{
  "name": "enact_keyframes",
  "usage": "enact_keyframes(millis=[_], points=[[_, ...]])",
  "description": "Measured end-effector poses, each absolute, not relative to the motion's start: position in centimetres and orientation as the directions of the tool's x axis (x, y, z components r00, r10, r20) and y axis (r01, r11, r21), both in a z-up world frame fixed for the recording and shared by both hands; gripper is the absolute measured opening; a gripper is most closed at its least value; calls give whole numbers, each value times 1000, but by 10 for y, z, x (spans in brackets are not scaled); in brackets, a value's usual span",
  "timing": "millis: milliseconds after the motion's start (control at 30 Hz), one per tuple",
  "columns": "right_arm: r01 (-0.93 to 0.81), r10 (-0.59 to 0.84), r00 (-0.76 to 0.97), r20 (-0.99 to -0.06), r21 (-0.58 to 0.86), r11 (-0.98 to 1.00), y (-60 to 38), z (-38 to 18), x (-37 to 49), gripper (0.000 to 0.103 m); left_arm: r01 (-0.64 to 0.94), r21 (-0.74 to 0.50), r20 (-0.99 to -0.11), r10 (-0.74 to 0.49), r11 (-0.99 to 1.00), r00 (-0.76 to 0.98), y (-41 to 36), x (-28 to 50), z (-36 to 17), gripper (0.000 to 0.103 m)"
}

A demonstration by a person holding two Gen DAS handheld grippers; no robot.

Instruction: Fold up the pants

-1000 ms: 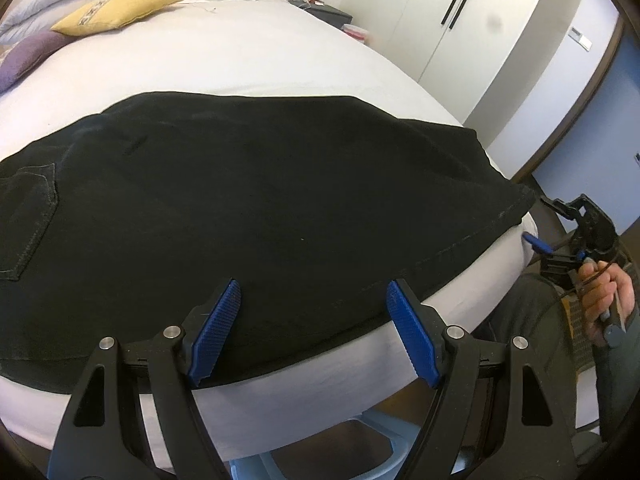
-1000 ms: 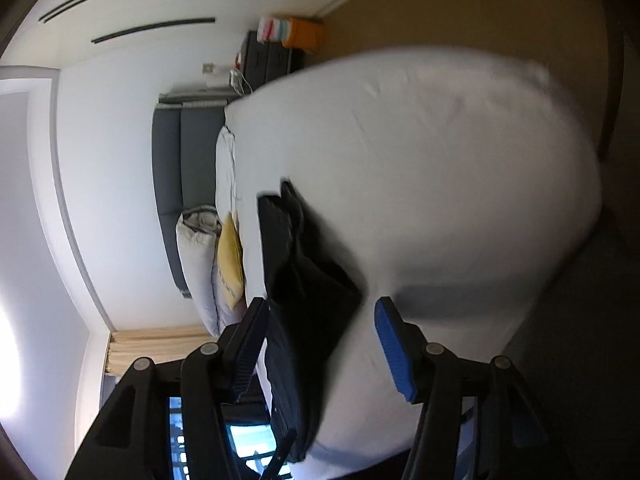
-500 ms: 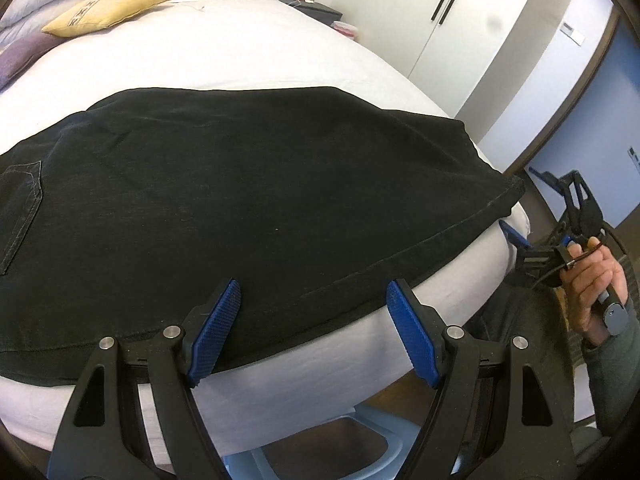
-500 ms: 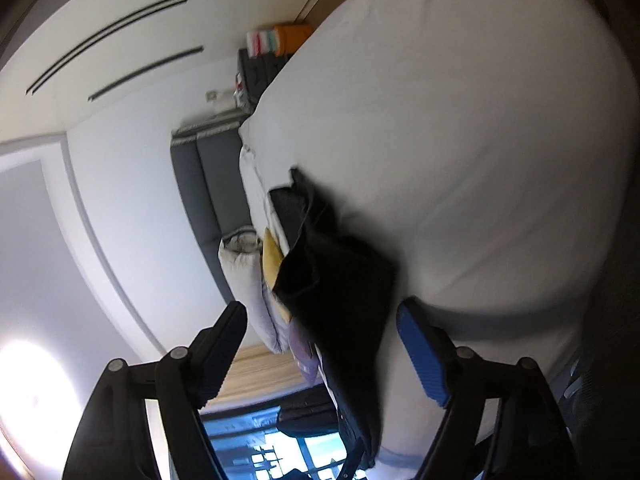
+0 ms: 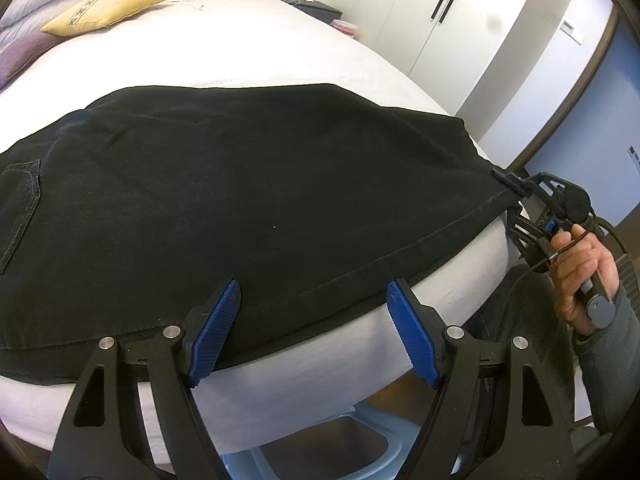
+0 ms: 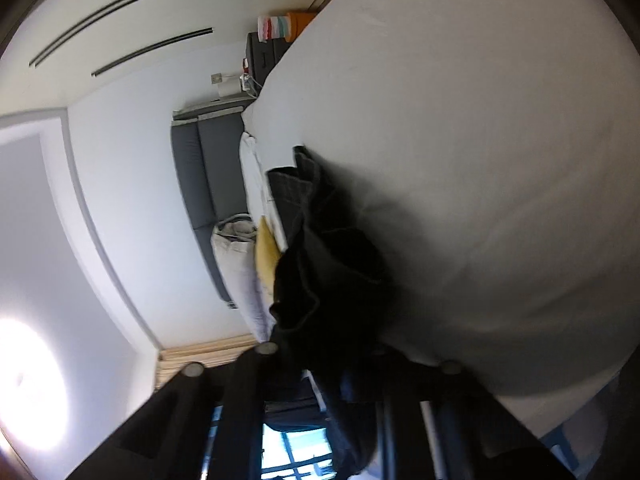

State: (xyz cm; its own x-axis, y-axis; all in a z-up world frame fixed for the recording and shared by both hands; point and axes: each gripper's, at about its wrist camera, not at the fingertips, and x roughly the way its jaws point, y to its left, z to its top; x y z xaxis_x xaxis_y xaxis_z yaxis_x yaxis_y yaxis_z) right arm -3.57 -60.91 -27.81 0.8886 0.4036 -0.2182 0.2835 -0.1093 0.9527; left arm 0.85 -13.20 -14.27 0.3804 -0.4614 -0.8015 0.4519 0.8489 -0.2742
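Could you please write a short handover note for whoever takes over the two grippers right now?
Right gripper: jaws have just closed, pinching the far corner of the pants' hem at the bed's end.
Left gripper: jaws open, hovering over the near edge of the pants, gripping nothing.
The black pants lie spread flat across the white bed, back pocket toward the left.
Done: one corner gripped. Left: grip with the left gripper, then make the folds; none shows yet.

Black pants [image 5: 248,200] lie spread on the white bed [image 5: 248,52] just beyond the left tongs [image 5: 316,328]; pillows [image 5: 104,10] rest far behind them.
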Motion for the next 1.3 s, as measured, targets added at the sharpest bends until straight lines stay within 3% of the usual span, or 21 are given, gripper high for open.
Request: enact_keyframes(millis=[167,300,400,600,767,867,1100,1200,1300], points=[[315,393,877,-278,949,-32,-613,-265,-38,8,460,-263,-804,-456,848,381,-136,14,-140,75],[312,368,861,-350,937,161,-611,-235,-35,7,454,-251,-805,-445,855,392,-142,27,-140,75],[410,362,827,-430,902,134,-615,-259,-42,7,456,-247,-800,-445,855,402,-148,37,-137,75],[403,339,844,-415,909,109,-616,-255,-56,7,426,-269,-804,-445,864,394,-155,61,-142,75],[415,317,827,-464,885,213,-621,-241,-50,6,422,-278,-797,-453,863,399,-159,70,-143,75],[439,320,821,-474,881,180,-626,-261,-50,5,423,-270,-805,-444,865,393,-158,72,-150,75],[444,296,818,-494,868,222,-631,-251,-46,5,412,-257,-797,-433,874,422,-152,75,-150,75],[442,307,828,-469,883,157,-633,-263,-48,5,407,-280,-781,-453,869,431,-147,73,-150,75],[419,296,833,-467,883,214,-631,-247,-45,5,415,-299,-762,-477,859,439,-146,71,-149,75]])
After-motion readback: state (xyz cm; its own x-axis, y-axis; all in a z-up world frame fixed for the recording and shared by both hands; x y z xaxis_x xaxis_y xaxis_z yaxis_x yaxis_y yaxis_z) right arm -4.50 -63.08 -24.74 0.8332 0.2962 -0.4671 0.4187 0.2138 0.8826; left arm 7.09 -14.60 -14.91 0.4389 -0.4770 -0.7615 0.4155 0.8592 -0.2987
